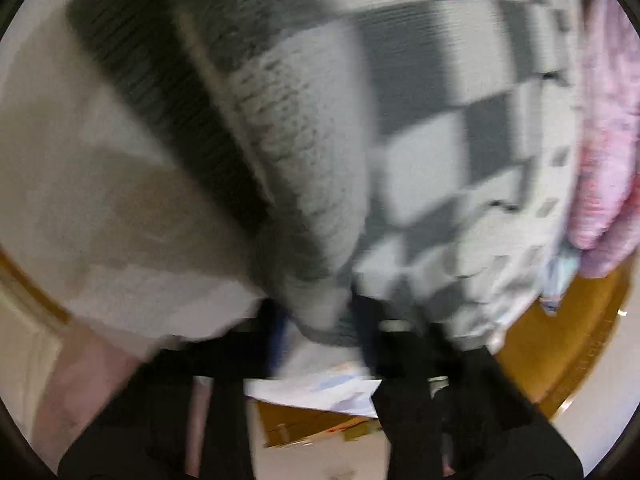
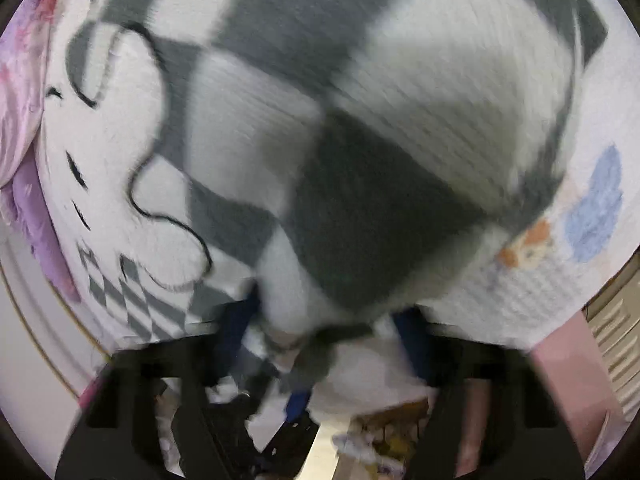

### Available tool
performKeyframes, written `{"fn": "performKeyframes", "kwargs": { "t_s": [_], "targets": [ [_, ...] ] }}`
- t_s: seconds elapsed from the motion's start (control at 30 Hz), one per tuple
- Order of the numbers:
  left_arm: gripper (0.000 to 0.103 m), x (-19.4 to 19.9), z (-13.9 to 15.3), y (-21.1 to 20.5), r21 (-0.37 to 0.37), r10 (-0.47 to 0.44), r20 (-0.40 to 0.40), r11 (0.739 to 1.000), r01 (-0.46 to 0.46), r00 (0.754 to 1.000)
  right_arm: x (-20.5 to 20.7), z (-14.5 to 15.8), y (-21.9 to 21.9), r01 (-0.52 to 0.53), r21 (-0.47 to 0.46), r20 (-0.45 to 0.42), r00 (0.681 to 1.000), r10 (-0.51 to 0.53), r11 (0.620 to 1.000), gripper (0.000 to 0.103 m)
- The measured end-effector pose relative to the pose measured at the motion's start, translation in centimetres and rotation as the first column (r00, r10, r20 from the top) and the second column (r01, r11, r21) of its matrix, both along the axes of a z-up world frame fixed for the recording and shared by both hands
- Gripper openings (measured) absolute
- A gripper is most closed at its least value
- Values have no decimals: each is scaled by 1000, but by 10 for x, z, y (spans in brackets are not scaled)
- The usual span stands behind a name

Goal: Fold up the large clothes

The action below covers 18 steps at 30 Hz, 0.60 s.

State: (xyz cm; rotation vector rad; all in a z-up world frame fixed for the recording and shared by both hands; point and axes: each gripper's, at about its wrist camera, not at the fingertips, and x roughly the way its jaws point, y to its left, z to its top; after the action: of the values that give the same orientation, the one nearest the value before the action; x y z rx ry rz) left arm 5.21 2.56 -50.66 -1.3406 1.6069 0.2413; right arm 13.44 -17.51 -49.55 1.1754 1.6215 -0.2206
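Close in, the left gripper [image 1: 324, 320] pinches a ribbed edge of the checked sweater [image 1: 420, 120], and the right gripper [image 2: 320, 340] is clamped on another bunched edge. Judging by the blur, this is a mid-fold carry; next comes laying the lifted part flat and square. Beyond both grippers the sweater spreads forward over a white bedsheet [image 2: 592, 120]; its long axis seems to run away from them.

The checkered sweater [image 1: 420, 120] fills the frame's centre in both wrist views, its folded sleeve [image 1: 296, 168] lying across it left of centre, a quilt [image 1: 608, 128] at the right edge, bedsheet [image 1: 100, 208] at left.
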Motion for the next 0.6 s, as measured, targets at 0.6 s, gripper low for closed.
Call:
{"fn": "performKeyframes", "kwargs": {
  "t_s": [0.6],
  "targets": [
    [11,-22,11,-18,424,-514,329,830,363,792,-33,-23,5,-347,-147,359,854,377,926,13]
  ]
}}
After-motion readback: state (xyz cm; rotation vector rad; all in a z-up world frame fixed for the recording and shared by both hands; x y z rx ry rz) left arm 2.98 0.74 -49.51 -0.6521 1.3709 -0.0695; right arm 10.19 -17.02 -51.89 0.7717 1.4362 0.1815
